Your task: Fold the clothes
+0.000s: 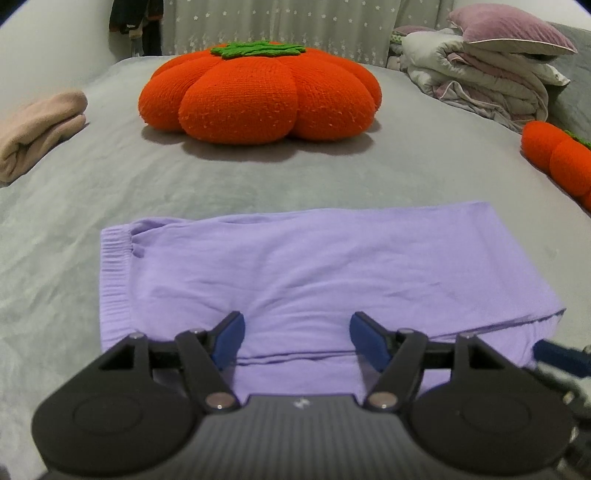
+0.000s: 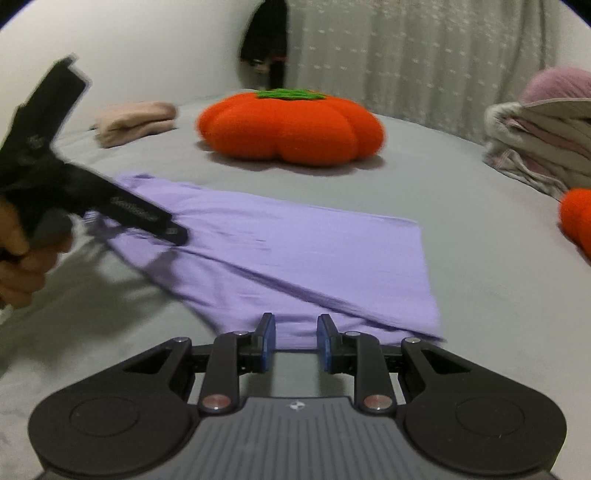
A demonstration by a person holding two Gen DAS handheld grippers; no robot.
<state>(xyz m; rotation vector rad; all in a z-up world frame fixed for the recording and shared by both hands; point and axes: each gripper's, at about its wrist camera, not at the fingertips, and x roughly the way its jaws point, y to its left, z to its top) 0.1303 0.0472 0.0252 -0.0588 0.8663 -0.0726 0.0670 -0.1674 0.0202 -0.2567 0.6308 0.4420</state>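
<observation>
A lilac garment (image 1: 314,269) lies folded flat on the grey bed (image 1: 74,295), its ribbed hem on the left. My left gripper (image 1: 297,336) hovers over the near folded edge, open wide, with nothing between its blue pads (image 1: 231,341). In the right wrist view the same garment (image 2: 295,251) spreads ahead. My right gripper (image 2: 295,336) sits at its near edge, partly open and holding nothing. A hand (image 2: 14,251) holds the left gripper's body (image 2: 92,195) over the garment's left end. The tip of the right gripper (image 1: 561,354) shows at the garment's near right corner.
A big orange pumpkin cushion (image 1: 258,92) sits mid-bed beyond the garment. A folded beige cloth (image 1: 40,129) lies far left. Stacked bedding (image 1: 480,85) with a purple pillow (image 1: 513,29) fills the far right, with another orange cushion (image 1: 561,158) at the right edge.
</observation>
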